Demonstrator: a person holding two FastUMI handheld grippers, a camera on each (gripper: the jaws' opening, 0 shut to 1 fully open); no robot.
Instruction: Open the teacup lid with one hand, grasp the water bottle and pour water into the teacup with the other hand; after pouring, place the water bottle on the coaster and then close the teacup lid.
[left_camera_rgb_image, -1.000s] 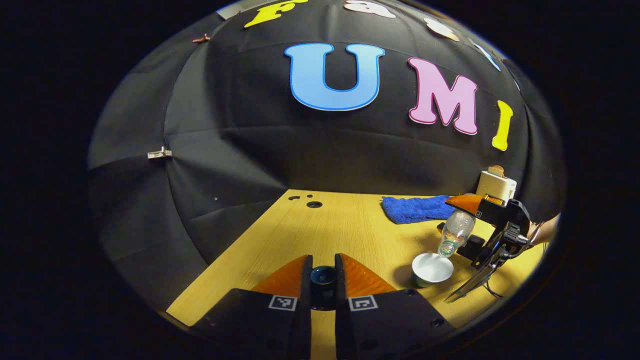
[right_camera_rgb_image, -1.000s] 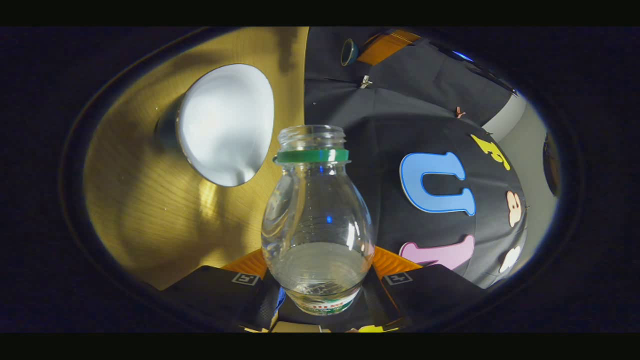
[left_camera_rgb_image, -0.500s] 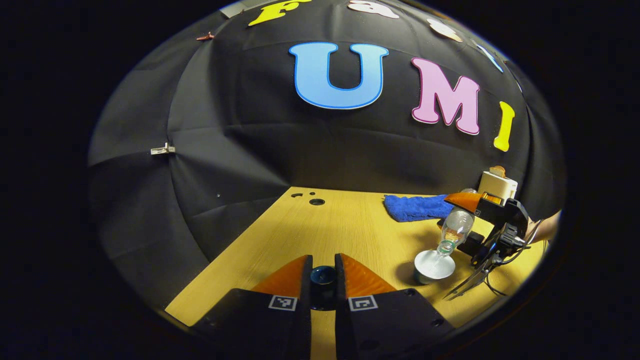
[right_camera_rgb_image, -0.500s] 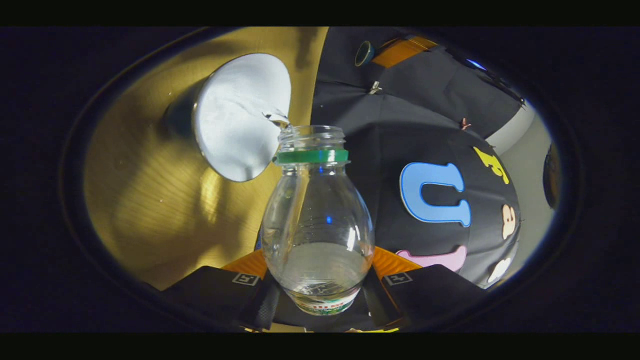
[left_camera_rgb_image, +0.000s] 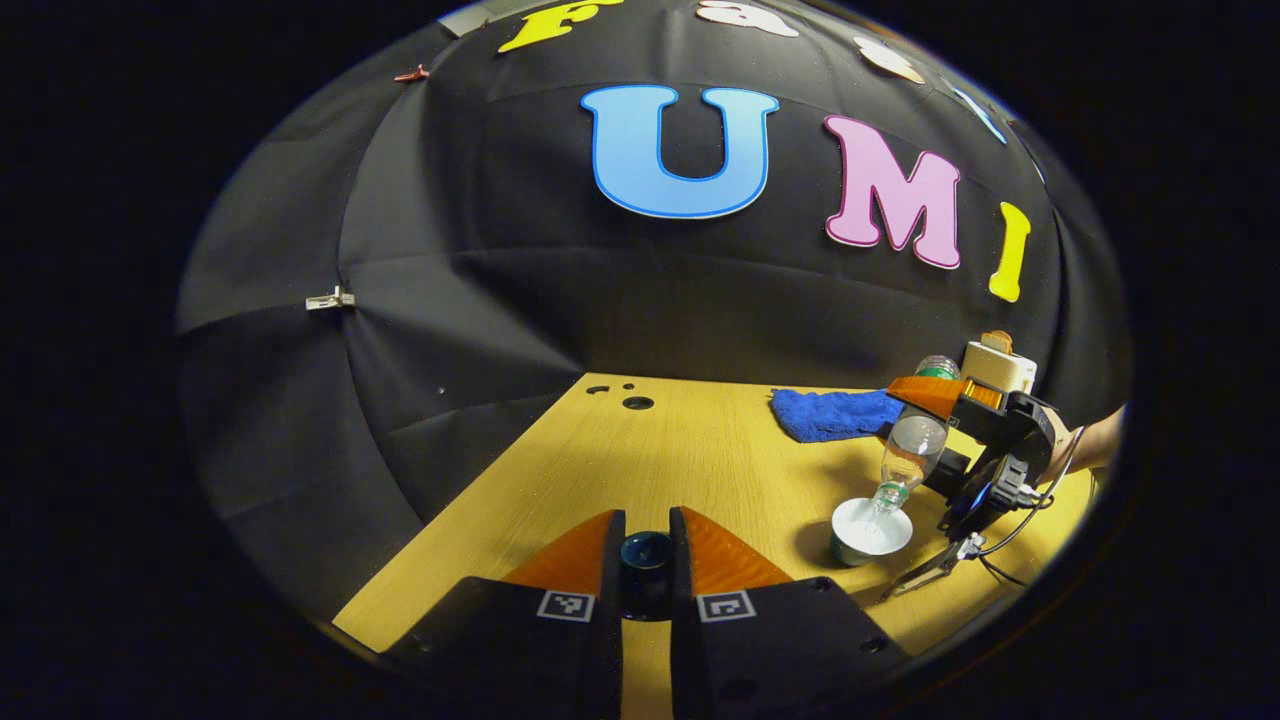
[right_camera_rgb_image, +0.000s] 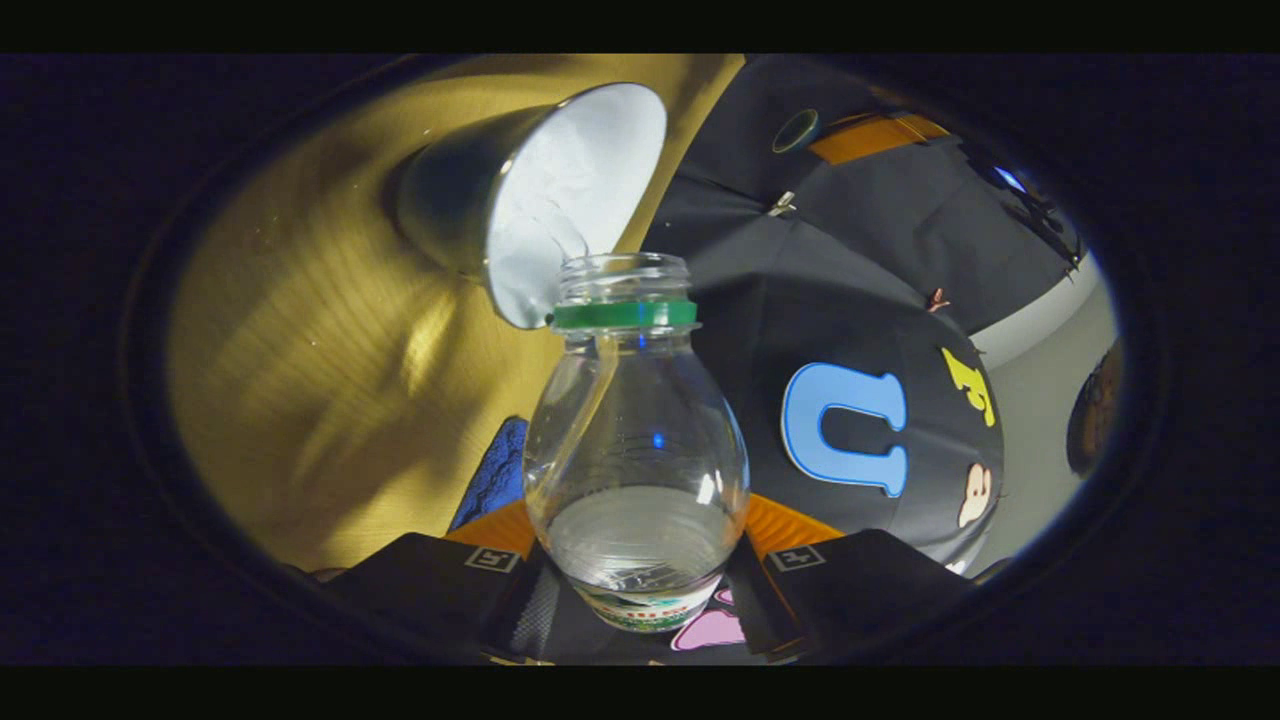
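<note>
**Bottle tipped over the open teacup while the lid was held aside**

In the left gripper view, the left gripper (left_camera_rgb_image: 647, 560) was closed on the dark teacup lid (left_camera_rgb_image: 647, 548), both fingers pressing its sides, and held it above the near part of the wooden table (left_camera_rgb_image: 690, 450). Ahead of that claw and off to its right stood the teacup (left_camera_rgb_image: 868, 530), uncovered, its white inside showing. Directly above the cup, the right gripper (left_camera_rgb_image: 925, 400) clamped the water bottle (left_camera_rgb_image: 908, 455), which was tilted steeply with its mouth down, just over the cup's rim. A forearm (left_camera_rgb_image: 1095, 450) showed behind that gripper at the far right edge. Beyond the cup, farther from the left claw, a blue cloth (left_camera_rgb_image: 830, 412) lay on the table, and a cream box-shaped item (left_camera_rgb_image: 995, 368) stood near the wall behind the right gripper.

In the right gripper view, the right gripper (right_camera_rgb_image: 640, 545) gripped the clear bottle (right_camera_rgb_image: 635, 450) by its body, a finger on each side. The bottle's open neck, with a green ring, pointed straight ahead of the claw, and the teacup (right_camera_rgb_image: 570, 200) lay just past the mouth, slightly left. A thin stream of water appeared to run from the mouth into the cup. Farther off to the right, the lid (right_camera_rgb_image: 797, 130) showed small in the other gripper.
</note>
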